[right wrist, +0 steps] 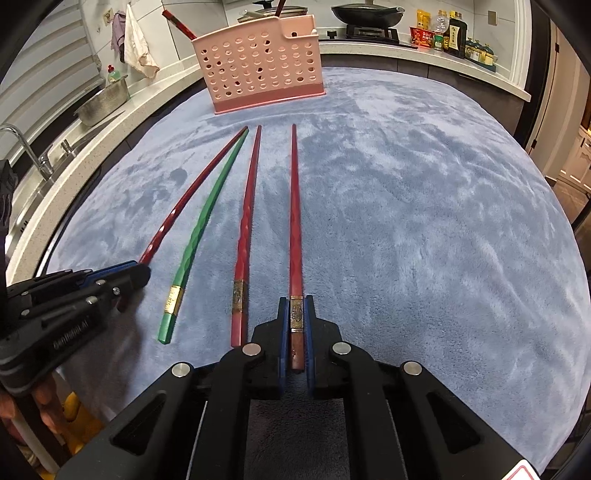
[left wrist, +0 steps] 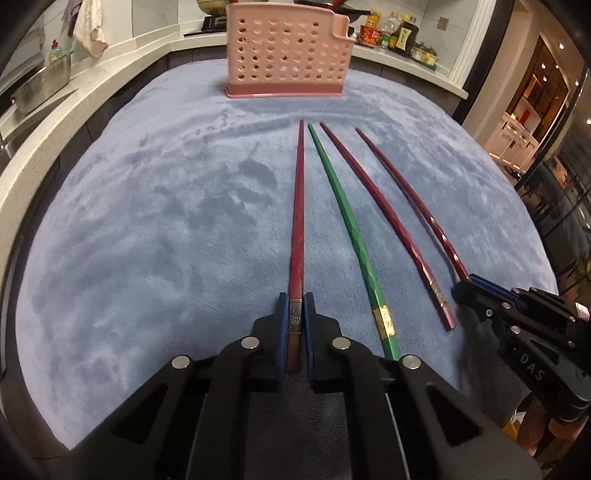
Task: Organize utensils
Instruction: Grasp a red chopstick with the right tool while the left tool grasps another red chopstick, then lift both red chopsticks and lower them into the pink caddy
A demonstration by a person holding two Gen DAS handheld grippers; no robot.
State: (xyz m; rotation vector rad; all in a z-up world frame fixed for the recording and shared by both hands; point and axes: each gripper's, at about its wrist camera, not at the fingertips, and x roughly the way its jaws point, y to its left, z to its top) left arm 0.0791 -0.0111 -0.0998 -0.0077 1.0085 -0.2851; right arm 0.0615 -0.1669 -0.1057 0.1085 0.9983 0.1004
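Four chopsticks lie side by side on a blue cloth [left wrist: 147, 221], tips toward a pink perforated holder [left wrist: 286, 51] at the far end. My left gripper [left wrist: 294, 299] is shut on the thick end of the leftmost red chopstick [left wrist: 298, 221]. To its right lie a green chopstick [left wrist: 345, 218] and a dark red chopstick [left wrist: 376, 206]. My right gripper [right wrist: 296, 301] is shut on the banded end of the rightmost red chopstick [right wrist: 295, 221]. Both held chopsticks still rest along the cloth. The holder [right wrist: 258, 66] has a red chopstick [right wrist: 179, 24] sticking out of it.
A white counter runs around the cloth. It carries a metal colander [left wrist: 44, 83], a faucet [right wrist: 22, 147], a hanging towel [right wrist: 138, 40], a wok [right wrist: 365, 13] on the stove and sauce bottles [left wrist: 402, 35].
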